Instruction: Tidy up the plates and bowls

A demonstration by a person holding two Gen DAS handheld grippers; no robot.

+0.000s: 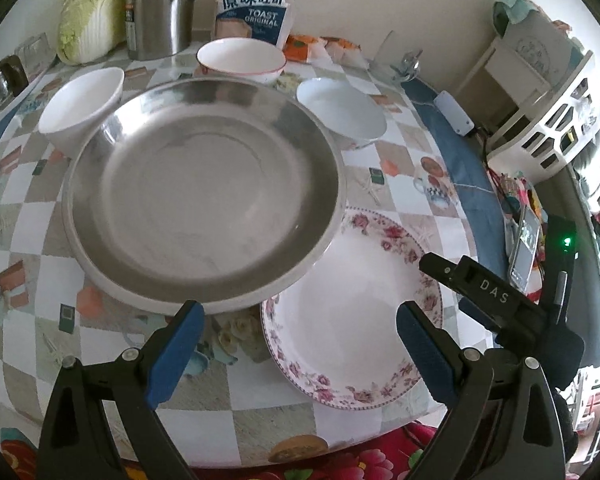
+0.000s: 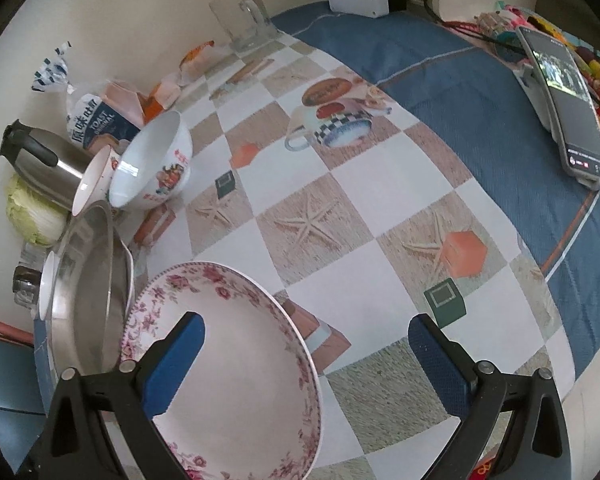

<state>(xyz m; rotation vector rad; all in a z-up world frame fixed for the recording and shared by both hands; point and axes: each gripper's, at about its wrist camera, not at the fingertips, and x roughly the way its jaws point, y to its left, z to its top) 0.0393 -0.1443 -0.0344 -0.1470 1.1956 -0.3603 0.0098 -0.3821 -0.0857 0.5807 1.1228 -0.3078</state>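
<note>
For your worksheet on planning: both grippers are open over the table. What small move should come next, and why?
Probably ease the right gripper forward and close on the floral plate's rim. It is open, one finger already over that plate, which lies beside the steel plate.
</note>
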